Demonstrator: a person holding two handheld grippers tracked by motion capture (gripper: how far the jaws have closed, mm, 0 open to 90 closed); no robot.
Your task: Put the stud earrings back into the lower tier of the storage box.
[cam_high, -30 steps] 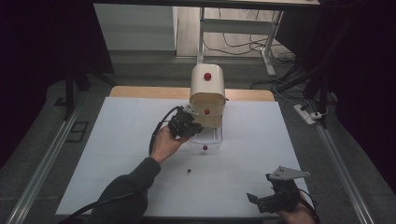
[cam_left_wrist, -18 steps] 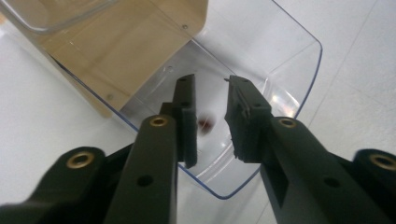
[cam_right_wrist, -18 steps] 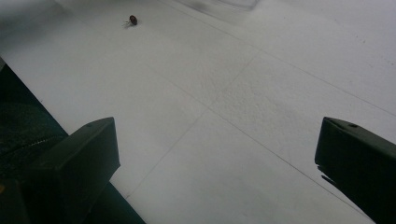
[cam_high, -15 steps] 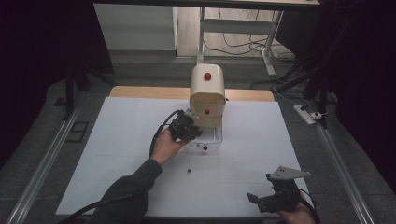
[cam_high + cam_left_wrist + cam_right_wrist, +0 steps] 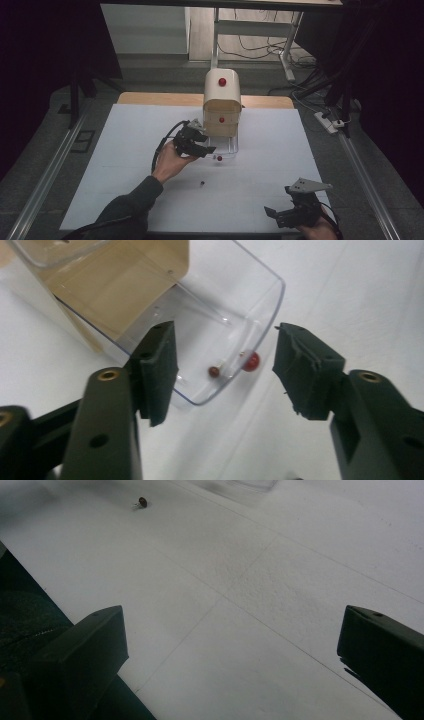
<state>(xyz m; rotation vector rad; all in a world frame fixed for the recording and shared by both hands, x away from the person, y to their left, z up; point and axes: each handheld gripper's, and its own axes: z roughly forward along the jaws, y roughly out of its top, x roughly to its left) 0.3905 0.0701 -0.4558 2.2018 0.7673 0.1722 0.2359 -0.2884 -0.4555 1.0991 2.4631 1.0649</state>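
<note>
A cream mini drawer cabinet (image 5: 222, 102) with red knobs stands at the table's far middle. Its clear bottom drawer (image 5: 231, 146) is pulled out, red knob (image 5: 219, 158) at the front. My left gripper (image 5: 208, 148) is open just left of the drawer's front. In the left gripper view the open gripper (image 5: 225, 371) frames the drawer's corner (image 5: 220, 325), its knob (image 5: 251, 361) and a small dark red bead (image 5: 214, 371) inside it. My right gripper (image 5: 281, 215) hovers open at the table's front right, nothing between its fingers (image 5: 82, 645). A small dark bead (image 5: 201, 183) (image 5: 142, 501) lies loose on the table.
The white table top (image 5: 125, 150) is bare to the left and right of the cabinet. A wooden strip (image 5: 150, 98) runs along its far edge. Metal rails (image 5: 50, 165) flank both sides; desk legs and cables (image 5: 280, 55) lie beyond.
My left gripper has drawn back a little from the drawer, toward the near left. The right gripper and the loose bead have not moved.
</note>
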